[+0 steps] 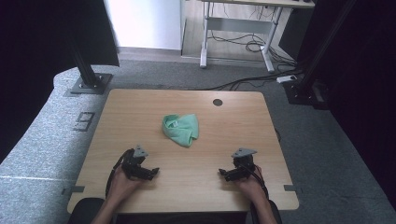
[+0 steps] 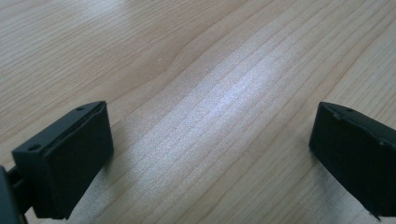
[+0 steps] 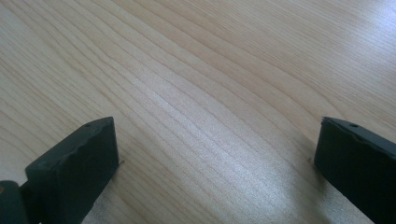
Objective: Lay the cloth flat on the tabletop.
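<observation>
Both grippers low on the table, jaws wide, empty: left gripper, right gripper. Cloth sits crumpled mid-table, between and beyond them, untouched. Looks like a ready pose for a two-handed grab.

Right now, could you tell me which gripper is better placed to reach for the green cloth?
Probably the left gripper: the crumpled green cloth lies left of the table's middle, nearer to it than to the right gripper. Both stand open over bare wood, holding nothing, so the margin is small.
</observation>
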